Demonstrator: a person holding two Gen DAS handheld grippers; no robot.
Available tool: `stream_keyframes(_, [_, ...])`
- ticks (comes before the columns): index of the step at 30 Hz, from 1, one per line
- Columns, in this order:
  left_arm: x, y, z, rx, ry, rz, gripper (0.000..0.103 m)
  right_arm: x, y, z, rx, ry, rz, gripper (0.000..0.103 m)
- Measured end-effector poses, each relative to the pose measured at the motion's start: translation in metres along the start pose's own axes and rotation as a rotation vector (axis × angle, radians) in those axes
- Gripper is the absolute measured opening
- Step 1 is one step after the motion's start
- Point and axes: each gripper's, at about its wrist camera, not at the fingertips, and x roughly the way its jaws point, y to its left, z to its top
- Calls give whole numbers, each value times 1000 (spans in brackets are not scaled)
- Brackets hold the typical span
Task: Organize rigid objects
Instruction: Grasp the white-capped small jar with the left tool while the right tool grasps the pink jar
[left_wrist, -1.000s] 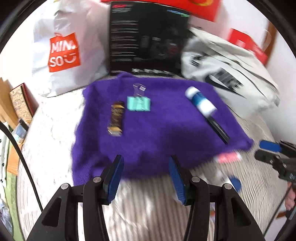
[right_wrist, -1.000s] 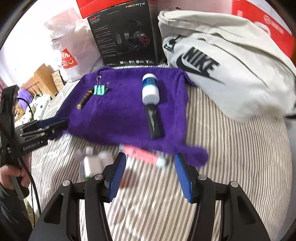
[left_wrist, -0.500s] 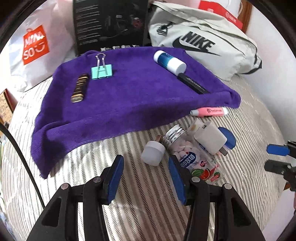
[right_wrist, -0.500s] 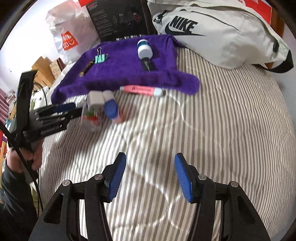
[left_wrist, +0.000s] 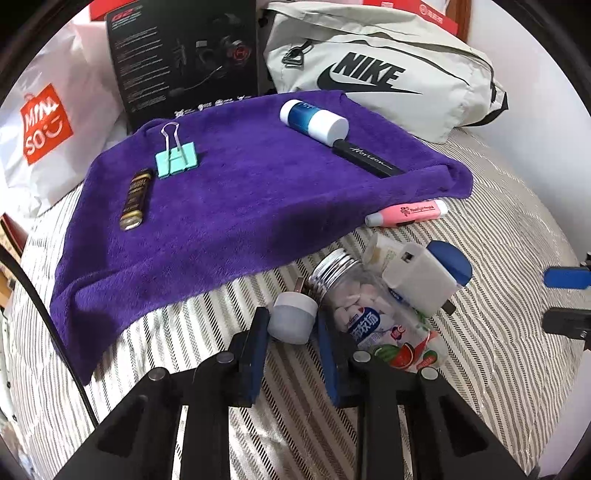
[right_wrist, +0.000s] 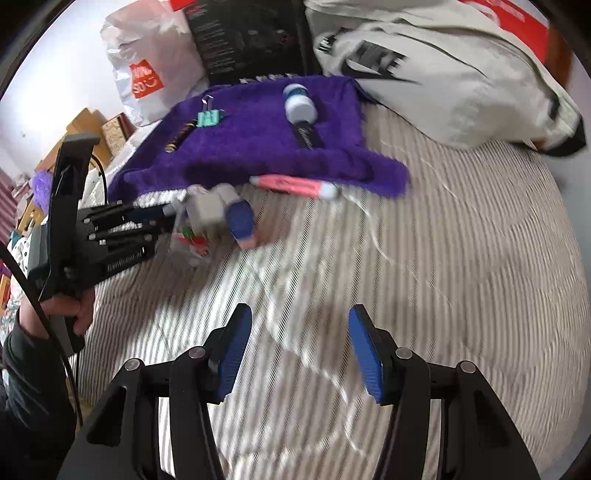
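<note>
Left wrist view: a small white jar (left_wrist: 291, 320) is bracketed by the left gripper (left_wrist: 290, 332).
The right gripper (right_wrist: 295, 350) is held apart over the striped bed (right_wrist: 443, 277).

Fuzzy purple cloth towel (left_wrist: 236, 206); matt white plastic cap (left_wrist: 291, 320).

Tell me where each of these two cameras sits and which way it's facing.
Left wrist view: sits on the left gripper, facing a small white jar between its jaws and the purple towel beyond; the right gripper's tips show at the edge.
Right wrist view: sits on the right gripper, open over the striped bedding; the person's hand holds the left gripper.
Both show the towel, pink highlighter and teal binder clip.
</note>
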Motion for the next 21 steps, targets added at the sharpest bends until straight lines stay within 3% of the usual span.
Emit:
stream_keyframes(7, [-13, 19, -18, -60, 18, 15, 25, 46, 16, 26, -85, 11, -15, 54])
stream_keyframes(12, [-20, 28, -29, -85, 25, 24, 25, 50, 8, 27, -88, -4, -76, 54])
stream_keyframes(21, [-21, 30, -29, -102, 26, 24, 25, 68, 12, 40, -75, -23, -69, 53])
